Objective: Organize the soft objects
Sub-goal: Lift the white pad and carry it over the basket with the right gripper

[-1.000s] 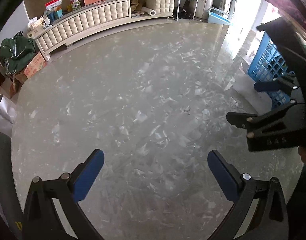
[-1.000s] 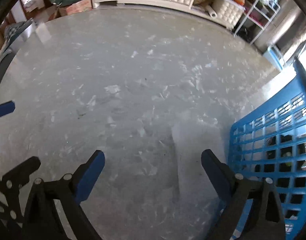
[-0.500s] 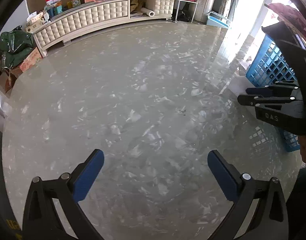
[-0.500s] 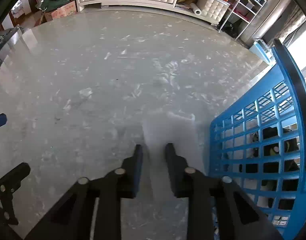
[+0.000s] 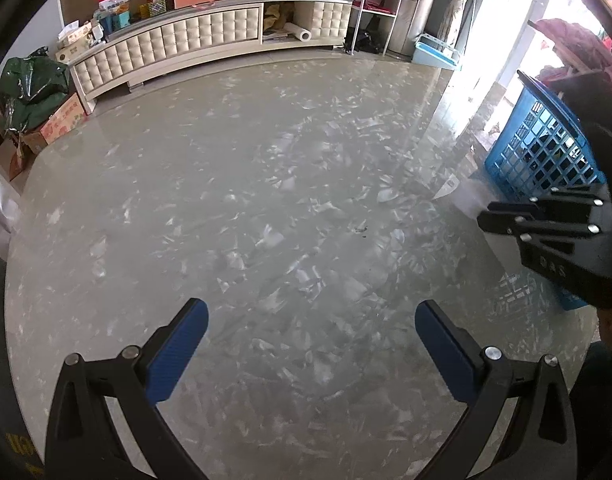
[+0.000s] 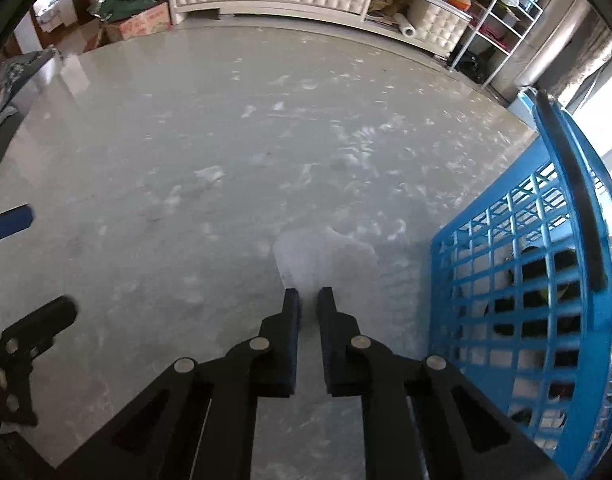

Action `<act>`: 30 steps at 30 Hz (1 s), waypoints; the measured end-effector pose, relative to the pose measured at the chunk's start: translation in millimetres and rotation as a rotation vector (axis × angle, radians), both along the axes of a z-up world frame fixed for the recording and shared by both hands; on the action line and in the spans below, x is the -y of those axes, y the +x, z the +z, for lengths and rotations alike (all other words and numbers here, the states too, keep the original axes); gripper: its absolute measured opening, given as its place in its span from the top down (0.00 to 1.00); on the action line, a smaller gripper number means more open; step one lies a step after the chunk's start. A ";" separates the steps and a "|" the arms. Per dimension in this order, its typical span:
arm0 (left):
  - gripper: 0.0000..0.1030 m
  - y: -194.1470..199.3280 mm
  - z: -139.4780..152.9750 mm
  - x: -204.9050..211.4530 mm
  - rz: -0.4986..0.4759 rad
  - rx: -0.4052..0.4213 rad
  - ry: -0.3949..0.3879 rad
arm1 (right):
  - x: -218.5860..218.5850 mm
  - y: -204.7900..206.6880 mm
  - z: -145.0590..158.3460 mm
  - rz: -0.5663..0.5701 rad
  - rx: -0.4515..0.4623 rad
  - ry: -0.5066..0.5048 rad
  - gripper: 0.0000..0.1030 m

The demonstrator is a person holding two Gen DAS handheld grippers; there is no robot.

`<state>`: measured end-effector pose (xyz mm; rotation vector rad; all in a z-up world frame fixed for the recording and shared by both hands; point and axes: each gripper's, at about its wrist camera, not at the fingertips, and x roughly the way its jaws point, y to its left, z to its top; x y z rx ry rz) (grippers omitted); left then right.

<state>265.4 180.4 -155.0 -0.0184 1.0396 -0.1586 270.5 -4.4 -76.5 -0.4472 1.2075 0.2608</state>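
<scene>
We judge the sorting nearly done: soft things (image 6: 518, 300) lie inside the blue basket (image 6: 482, 240), our right claw (image 6: 308, 300) nearly together and empty beside it, left claw (image 5: 310, 340) apart, next needing another item

Both wrist views look forward and down over the floor (image 5: 290, 184); each shows the basket (image 6: 518, 280) and far cabinet (image 5: 210, 40).
</scene>
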 end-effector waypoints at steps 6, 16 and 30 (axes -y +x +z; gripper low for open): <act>0.00 -11.0 17.7 1.4 -0.005 0.009 0.013 | -8.7 -23.9 15.1 0.039 -0.015 0.048 0.92; 0.00 -36.0 72.3 19.6 -0.041 0.080 0.012 | -7.4 -61.8 71.7 0.068 0.024 0.146 0.92; 0.00 -46.4 152.6 81.4 -0.125 0.186 -0.002 | 52.7 -83.5 160.0 0.036 0.163 0.256 0.92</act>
